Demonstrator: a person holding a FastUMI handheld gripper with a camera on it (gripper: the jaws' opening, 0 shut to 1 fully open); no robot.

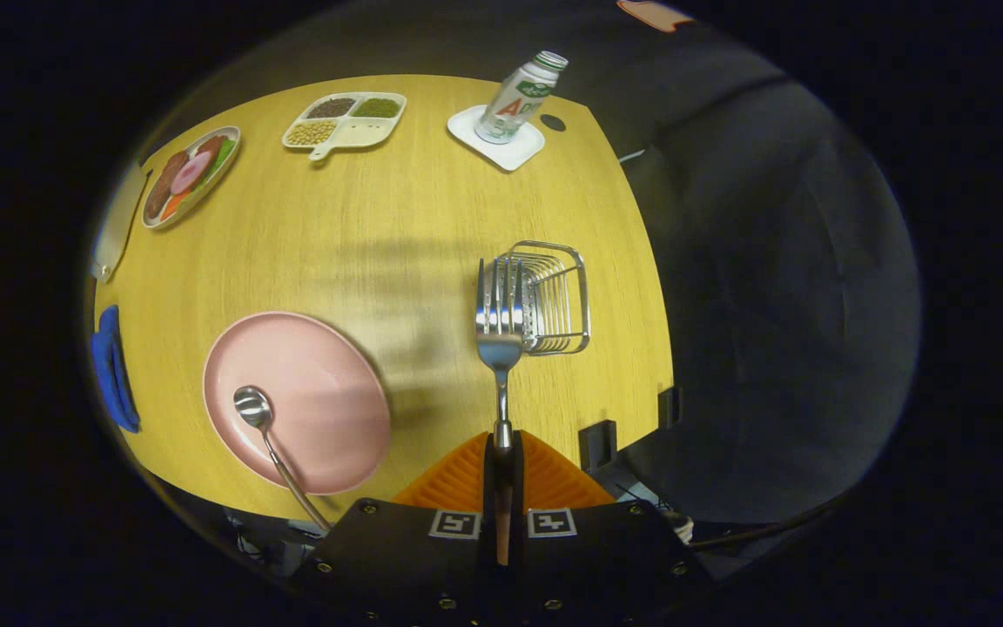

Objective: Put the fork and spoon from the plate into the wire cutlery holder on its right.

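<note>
Yellow wood-grain table (397, 226) dominates scene, grain running toward 12 o'clock, far edge rounded by lens. Soft broad shadow across tabletop centre; brighter light on far half. Small dark round hole (553, 123) in tabletop near 1 o'clock corner. Two black brackets (597, 440) clamped on table edge at 4 o'clock. Beyond table from 1 to 5 o'clock, dark grey cloth wall (771, 287), dim, faint folds.

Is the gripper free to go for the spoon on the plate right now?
Probably not yet: the gripper is shut on the fork, held up near the wire holder. The spoon lies uncovered on the pink plate.
</note>
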